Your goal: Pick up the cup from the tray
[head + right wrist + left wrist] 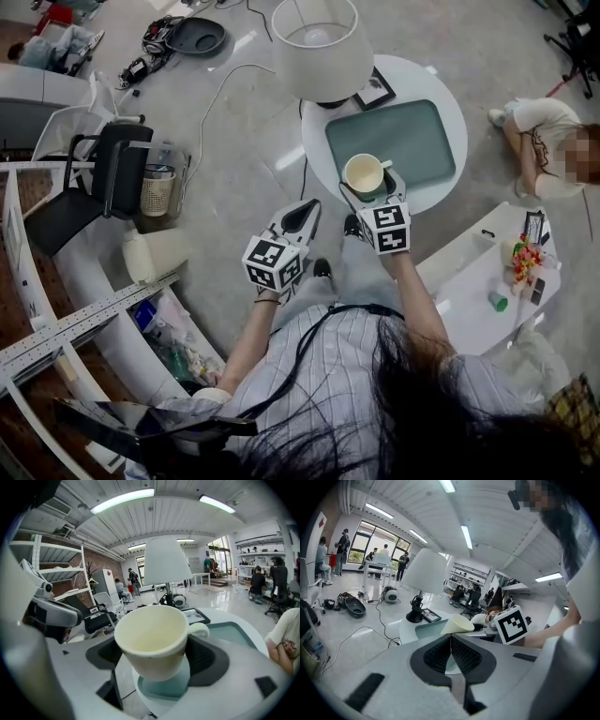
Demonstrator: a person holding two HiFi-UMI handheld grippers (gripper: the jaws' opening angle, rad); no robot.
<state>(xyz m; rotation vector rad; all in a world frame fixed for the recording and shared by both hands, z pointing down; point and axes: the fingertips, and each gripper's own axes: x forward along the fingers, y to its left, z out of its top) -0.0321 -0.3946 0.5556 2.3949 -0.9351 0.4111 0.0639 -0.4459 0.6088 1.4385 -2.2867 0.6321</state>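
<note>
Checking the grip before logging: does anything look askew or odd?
The cup sits tilted between the right gripper's fingers, its rim leaning back toward the gripper rather than level. It looks empty; nothing spilled.

Cup: cream, smooth, satin glaze, ceramic look. Teal disc under it: smooth, slight sheen. Tray: grey-green, smooth, fairly matt, looks plastic. Round tabletop: white, glossy. Floor: pale, polished, mirrors the ceiling lights. Lampshade, far side: white, matt, cloth-like. Right hand-held gripper: light grey matt plastic shell; pads black, finely ribbed, rubbery look. Left hand-held gripper: same grey shell, same ribbed black pads. Marker cubes: matt black-on-white print. Shirt, near: striped woven cloth.
</note>
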